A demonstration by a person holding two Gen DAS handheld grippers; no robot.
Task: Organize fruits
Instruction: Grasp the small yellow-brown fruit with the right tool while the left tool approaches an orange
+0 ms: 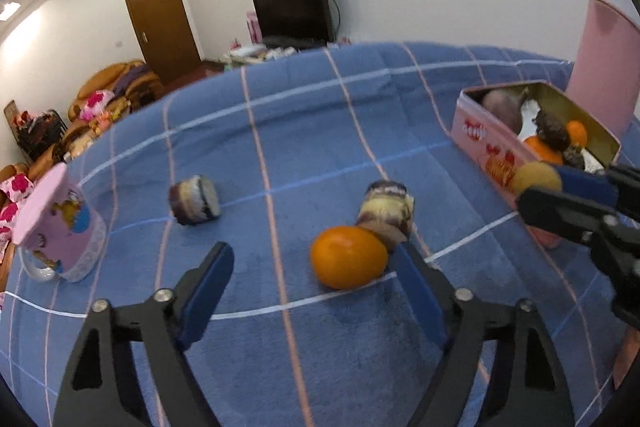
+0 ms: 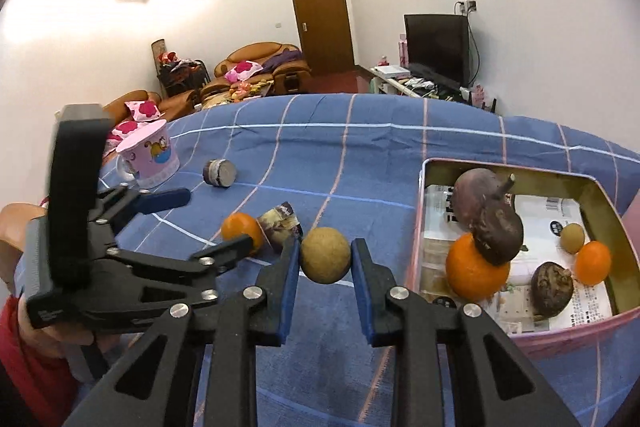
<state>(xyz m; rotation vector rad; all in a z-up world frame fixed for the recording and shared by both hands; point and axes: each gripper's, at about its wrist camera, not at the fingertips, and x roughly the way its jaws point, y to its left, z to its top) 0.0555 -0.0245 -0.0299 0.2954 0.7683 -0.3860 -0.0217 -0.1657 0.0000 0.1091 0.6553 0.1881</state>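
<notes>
Only in the right wrist view is the inside of the pink tin laid open: two oranges, dark wrinkled fruits and a small tan fruit are seen on printed paper. The tin's upright pink lid is shown only in the left wrist view.

The right tongs are closed on a round tan fruit, both blue pads pressed against its sides, with the tin just to their right. The left tongs are seen spread wide with nothing gripped; an orange lies on the blue checked surface between the fingertips, close against the right-hand pad, though contact cannot be told. A cut fruit piece lies just beyond the orange, touching it. Another cut piece lies farther ahead to the left, and a pink mug stands farther left still.
</notes>
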